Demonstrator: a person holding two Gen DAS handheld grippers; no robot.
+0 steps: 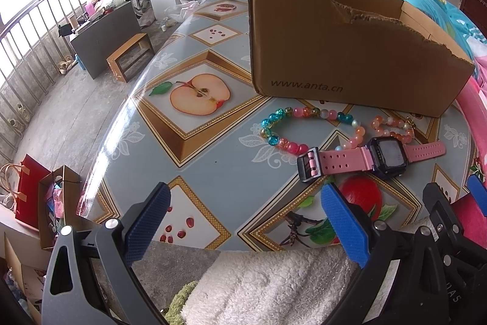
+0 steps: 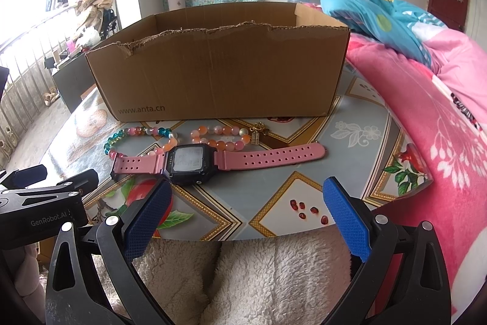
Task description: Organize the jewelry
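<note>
Right gripper [image 2: 245,212] hung wide open over the near table edge, nothing between its blue pads [image 2: 345,218], pointed at the pink-strapped digital watch [image 2: 188,162]. Left gripper [image 1: 243,218] was also spread wide and empty, sitting beside it to the left.

Watch lay flat on the fruit-print tablecloth [image 2: 304,188], strap stretched out sideways. Behind it were two bead bracelets: a teal-and-pink one [image 2: 137,139] on the left and an orange-pink one with a small gold charm [image 2: 225,136] on the right, the watch overlapping the near beads of both. Open ANTA cardboard box [image 2: 219,75] stood just behind the bracelets; its inside could not be seen.

Step in hand looked like the very start, all three pieces outside the box. Next move likely called for the right gripper to go forward and down, close across the watch case or strap without dragging the bracelets, then lift it over the torn box wall.
</note>
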